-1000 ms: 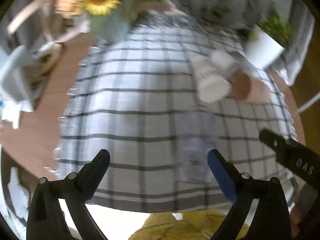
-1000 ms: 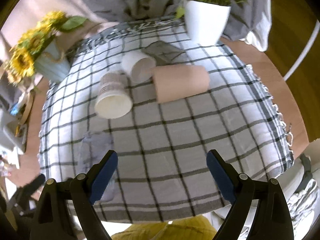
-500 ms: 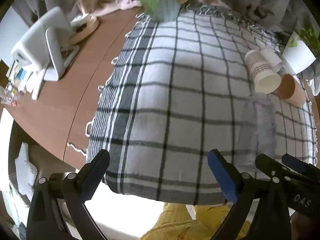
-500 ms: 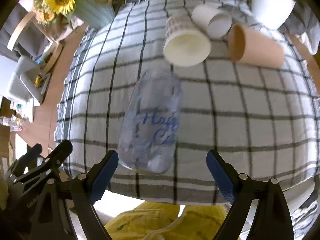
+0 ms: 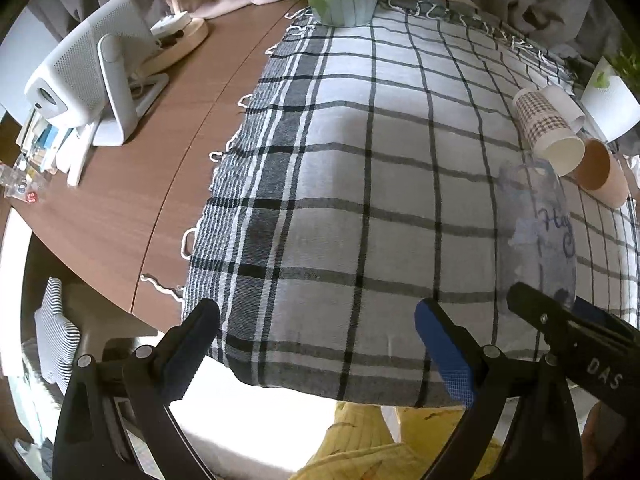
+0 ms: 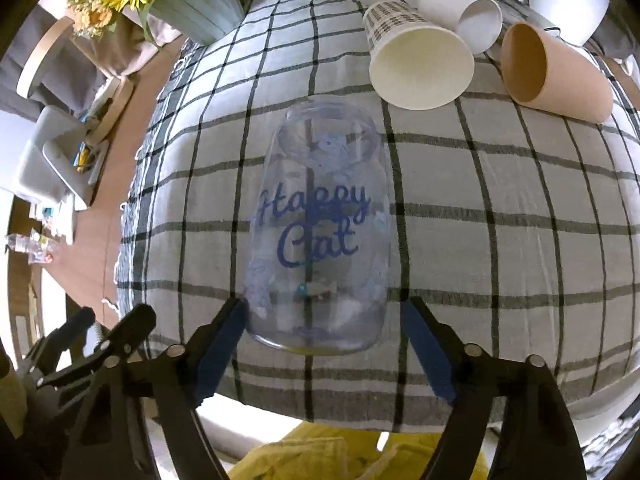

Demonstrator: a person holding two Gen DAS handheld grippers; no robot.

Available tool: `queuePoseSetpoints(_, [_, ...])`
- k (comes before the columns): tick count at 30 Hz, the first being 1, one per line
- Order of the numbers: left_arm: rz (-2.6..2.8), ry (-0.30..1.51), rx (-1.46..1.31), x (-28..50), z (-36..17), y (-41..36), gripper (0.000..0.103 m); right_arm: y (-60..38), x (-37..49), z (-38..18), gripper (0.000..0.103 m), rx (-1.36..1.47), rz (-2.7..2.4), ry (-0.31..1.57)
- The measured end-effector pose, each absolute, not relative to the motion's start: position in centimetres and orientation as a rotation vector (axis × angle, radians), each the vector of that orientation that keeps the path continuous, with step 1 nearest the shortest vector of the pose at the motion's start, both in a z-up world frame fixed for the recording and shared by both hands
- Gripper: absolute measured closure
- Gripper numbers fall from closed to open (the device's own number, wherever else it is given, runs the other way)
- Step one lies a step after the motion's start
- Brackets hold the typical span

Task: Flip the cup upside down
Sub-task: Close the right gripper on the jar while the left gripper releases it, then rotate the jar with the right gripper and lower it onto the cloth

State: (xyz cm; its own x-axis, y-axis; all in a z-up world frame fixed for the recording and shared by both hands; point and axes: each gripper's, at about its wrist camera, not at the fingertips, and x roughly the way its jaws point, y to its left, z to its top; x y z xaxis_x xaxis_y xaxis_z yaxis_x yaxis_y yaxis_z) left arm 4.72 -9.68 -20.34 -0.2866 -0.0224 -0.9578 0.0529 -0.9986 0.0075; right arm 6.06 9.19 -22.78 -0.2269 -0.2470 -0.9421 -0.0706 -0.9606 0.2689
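Cloth [image 6: 500, 216] with grey and white checks covers the surface [image 5: 132, 184]. A see-through cup [image 6: 320, 236] with blue words "Happy Cat" lies on its side on the cloth, near the front edge. The right tool [image 6: 322, 344] is open, and the cup's near end sits between its blue fingers [image 6: 218, 348]. The left finger looks like it touches the cup. The left tool [image 5: 316, 352] is open too and holds nothing. Three paper cups lie just behind: a checked one [image 6: 416, 60], a white one [image 6: 464, 12] and a brown one [image 6: 556, 72].
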Motion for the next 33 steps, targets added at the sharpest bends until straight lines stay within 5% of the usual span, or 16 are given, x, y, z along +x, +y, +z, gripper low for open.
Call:
queuePoseSetpoints(3, [-2.49,0.021,1.844,4.8,-20.3,-9.4,0.003,9.1,6.0,-22.7,0.033,1.857,-2.354,-0.376])
queuePoseSetpoints(33, [-2.661,0.064,1.74,2.4,-17.4,-8.2,0.003,11.2,4.0,-15.6,0.033,1.751,-2.541,-0.282])
